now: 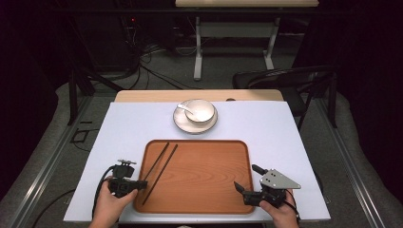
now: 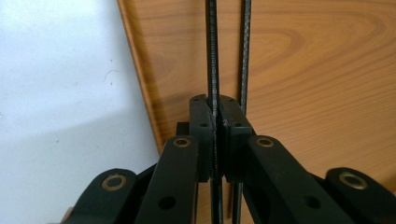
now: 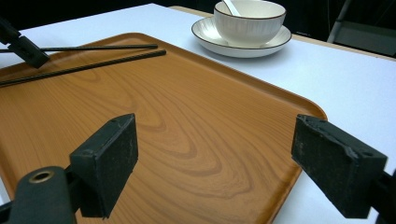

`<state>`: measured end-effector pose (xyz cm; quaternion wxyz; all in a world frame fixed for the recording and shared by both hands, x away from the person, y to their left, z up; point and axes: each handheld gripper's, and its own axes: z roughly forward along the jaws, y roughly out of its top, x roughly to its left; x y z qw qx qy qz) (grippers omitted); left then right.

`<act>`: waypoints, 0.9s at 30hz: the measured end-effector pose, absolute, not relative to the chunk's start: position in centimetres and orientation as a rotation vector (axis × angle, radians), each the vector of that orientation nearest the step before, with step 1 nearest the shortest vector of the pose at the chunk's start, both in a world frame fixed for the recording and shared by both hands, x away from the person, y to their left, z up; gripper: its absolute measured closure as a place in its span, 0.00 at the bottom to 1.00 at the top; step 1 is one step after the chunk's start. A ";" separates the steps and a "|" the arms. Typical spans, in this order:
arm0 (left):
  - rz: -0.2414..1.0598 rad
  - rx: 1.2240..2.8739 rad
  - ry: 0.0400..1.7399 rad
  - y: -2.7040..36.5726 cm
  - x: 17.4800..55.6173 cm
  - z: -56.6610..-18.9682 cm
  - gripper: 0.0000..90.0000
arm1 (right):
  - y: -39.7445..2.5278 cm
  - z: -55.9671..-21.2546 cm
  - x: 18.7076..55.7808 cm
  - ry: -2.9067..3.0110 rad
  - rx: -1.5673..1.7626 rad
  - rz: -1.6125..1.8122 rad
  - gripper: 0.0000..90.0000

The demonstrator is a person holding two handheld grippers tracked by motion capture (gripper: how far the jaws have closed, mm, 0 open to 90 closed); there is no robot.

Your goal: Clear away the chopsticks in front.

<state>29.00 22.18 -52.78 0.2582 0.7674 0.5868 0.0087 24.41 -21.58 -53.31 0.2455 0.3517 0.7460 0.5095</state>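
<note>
Chopsticks [image 1: 160,166] lie on the wooden tray [image 1: 209,190], one clamped in our left gripper [image 2: 215,122], so we lift it level and slowly while our right gripper [image 3: 215,163] waits open.

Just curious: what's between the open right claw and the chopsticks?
Only bare wood of the tray, in the high view, separates the right claw from the chopsticks.
</note>
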 end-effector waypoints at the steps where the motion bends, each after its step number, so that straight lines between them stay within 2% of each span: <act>1: 0.026 2.081 1.592 22.2 29.0 -52.8 0.95 | -21.6 -53.3 24.4 2.035 0.958 1.390 0.16; 12: 0.041 2.079 1.597 22.1 29.0 -52.9 0.95 | -21.6 -53.3 24.4 2.035 0.955 1.390 0.16; 27: 0.079 2.064 1.585 22.1 28.9 -52.7 0.87 | -21.6 -53.3 24.4 2.034 0.953 1.393 0.16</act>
